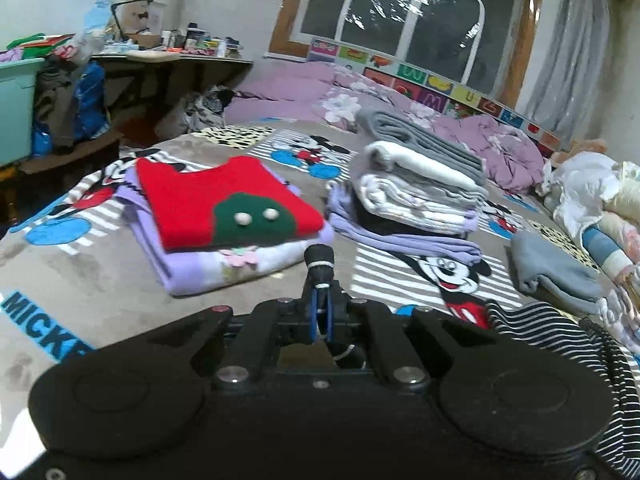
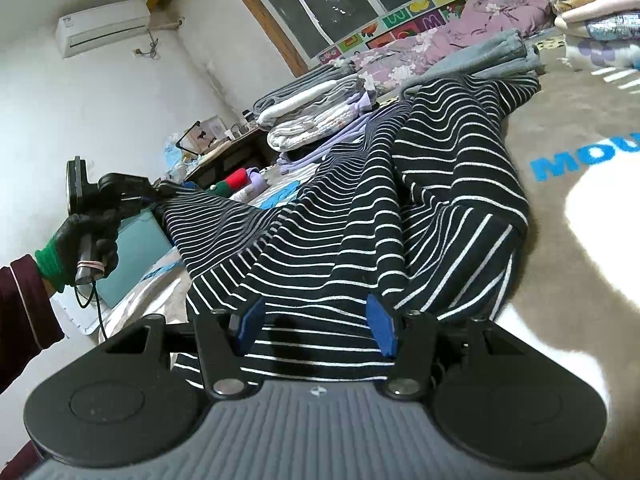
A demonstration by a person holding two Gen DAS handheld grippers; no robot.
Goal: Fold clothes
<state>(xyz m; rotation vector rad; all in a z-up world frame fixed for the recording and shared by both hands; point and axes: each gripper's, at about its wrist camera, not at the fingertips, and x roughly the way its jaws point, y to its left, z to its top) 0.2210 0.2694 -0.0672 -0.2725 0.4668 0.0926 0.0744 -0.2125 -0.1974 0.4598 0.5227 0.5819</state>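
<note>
A black garment with thin white stripes (image 2: pixel 420 208) lies rumpled on the bed, stretched between my two grippers; it also shows at the right edge of the left wrist view (image 1: pixel 560 344). My left gripper (image 1: pixel 320 260) is shut; in the right wrist view (image 2: pixel 156 194) it pinches a corner of the striped garment and holds it up at the left. My right gripper (image 2: pixel 316 322) is open, its blue pads (image 2: pixel 382 330) spread, with the garment's near edge lying between and over them.
A folded red sweater on a lilac garment (image 1: pixel 224 216) and a stack of folded clothes (image 1: pixel 416 192) lie on the Mickey Mouse blanket (image 1: pixel 80 280). A folded grey item (image 1: pixel 552 268) and piled bedding (image 1: pixel 600 200) sit right. A cluttered desk (image 1: pixel 168 56) stands far left.
</note>
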